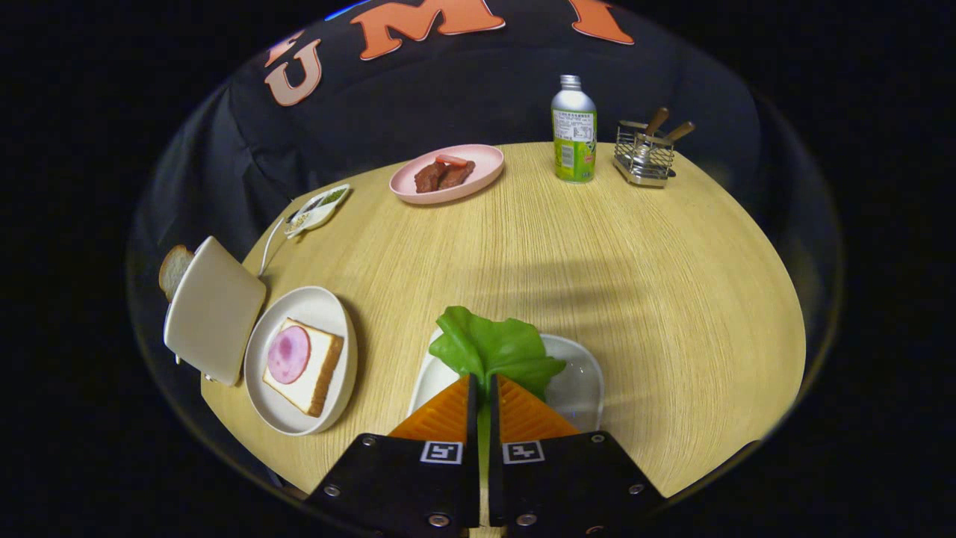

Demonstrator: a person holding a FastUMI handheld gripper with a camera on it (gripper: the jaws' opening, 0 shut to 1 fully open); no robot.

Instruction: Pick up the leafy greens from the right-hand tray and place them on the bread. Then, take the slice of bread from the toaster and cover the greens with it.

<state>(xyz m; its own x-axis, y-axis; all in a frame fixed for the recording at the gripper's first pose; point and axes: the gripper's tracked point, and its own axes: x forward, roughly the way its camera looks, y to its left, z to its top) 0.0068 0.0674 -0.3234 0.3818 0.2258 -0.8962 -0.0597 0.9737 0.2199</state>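
My gripper [484, 379] is shut on the stem of a green lettuce leaf [489, 347], which fans out just ahead of the fingertips. Under the leaf lies the white tray [579, 381]. To the left, a round white plate [299, 306] holds a slice of bread [317, 373] topped with a pink round of ham [288, 354]. Farther left stands the cream toaster [213, 308], with a slice of bread [172, 270] poking out of its far side.
On the far side of the round wooden table [635, 261] are a pink plate with meat [447, 173], a small white dish with a spoon [317, 209], a green-labelled metal bottle [573, 131] and a wire utensil holder [646, 153].
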